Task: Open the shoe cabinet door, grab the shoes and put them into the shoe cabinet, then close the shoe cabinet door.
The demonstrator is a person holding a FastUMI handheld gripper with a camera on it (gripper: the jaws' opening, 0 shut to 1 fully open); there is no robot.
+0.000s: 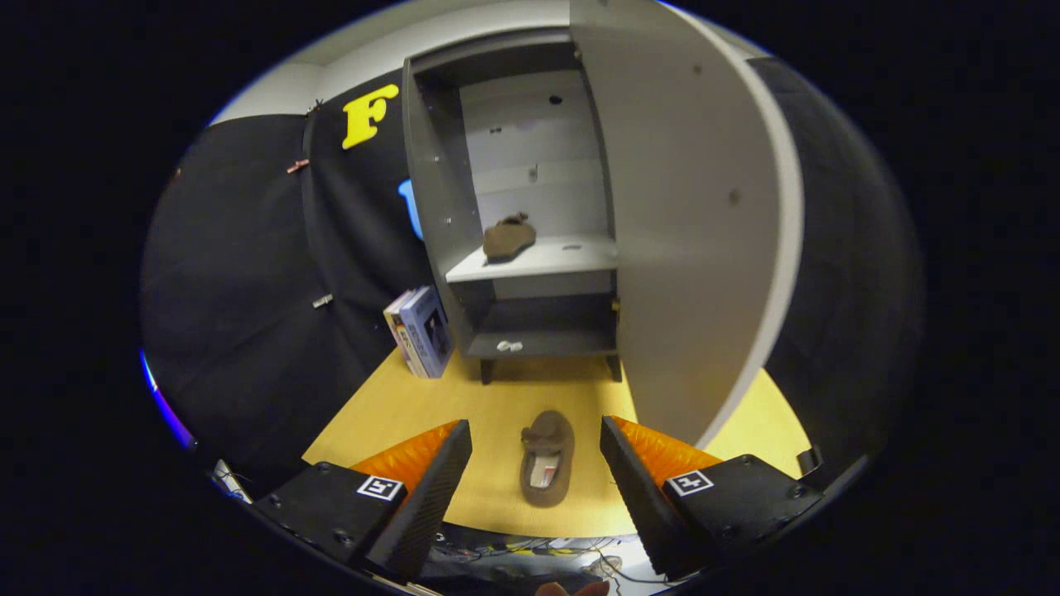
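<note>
The grey shoe cabinet (530,207) stands ahead with its door (687,223) swung wide open to the right. One brown shoe (508,237) rests on the middle shelf inside. A second brown shoe (546,458) lies on the yellow wooden floor (389,414), in line with the gap between my fingers. My gripper (537,439) is open, with nothing pressed between the fingers. Its fingers hang on either side of the floor shoe without touching it.
Two books or boxes (420,331) lean against the cabinet's left side. A small white object (508,345) lies on the bottom shelf. Black cloth walls the booth to the left. Cables lie at the near edge of the floor.
</note>
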